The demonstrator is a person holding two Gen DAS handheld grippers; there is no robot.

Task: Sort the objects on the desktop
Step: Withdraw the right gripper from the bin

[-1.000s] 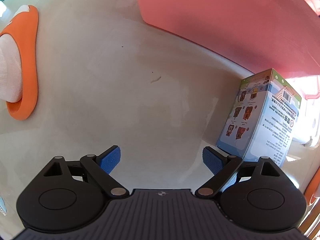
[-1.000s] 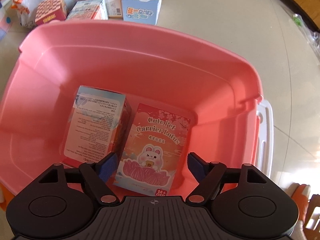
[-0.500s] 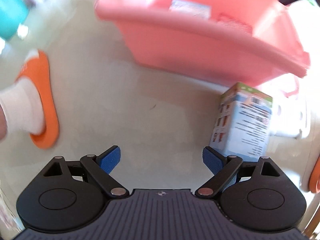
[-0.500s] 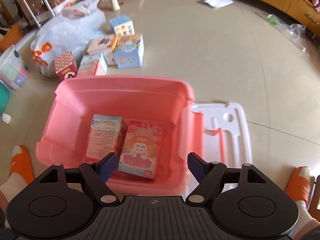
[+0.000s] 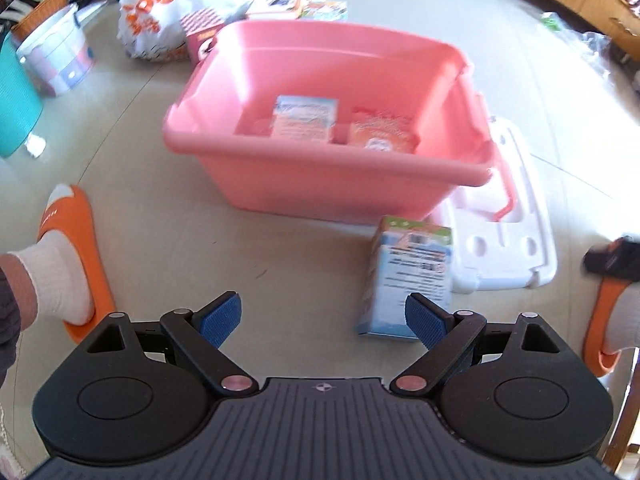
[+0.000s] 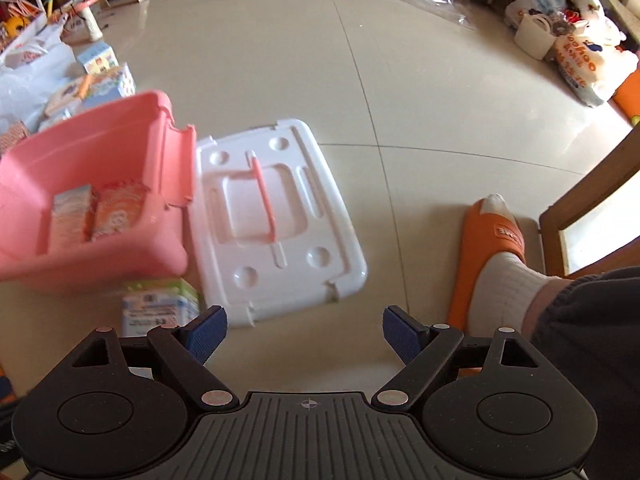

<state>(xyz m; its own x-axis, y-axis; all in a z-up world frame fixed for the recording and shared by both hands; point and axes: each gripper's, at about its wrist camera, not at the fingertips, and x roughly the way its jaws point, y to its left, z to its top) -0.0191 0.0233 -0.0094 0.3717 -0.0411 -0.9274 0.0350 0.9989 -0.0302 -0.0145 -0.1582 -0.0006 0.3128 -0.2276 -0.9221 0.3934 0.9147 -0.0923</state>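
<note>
Two boxes (image 5: 306,118) side by side inside pink bin (image 5: 320,178); both hand-held grippers wide, empty, right opening.

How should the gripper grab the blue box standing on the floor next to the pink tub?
Probably from above. The blue box stands upright on the floor, apart from the pink tub, so its two broad side faces are free. Close the open left gripper across its upper half, one pad on each face.
</note>
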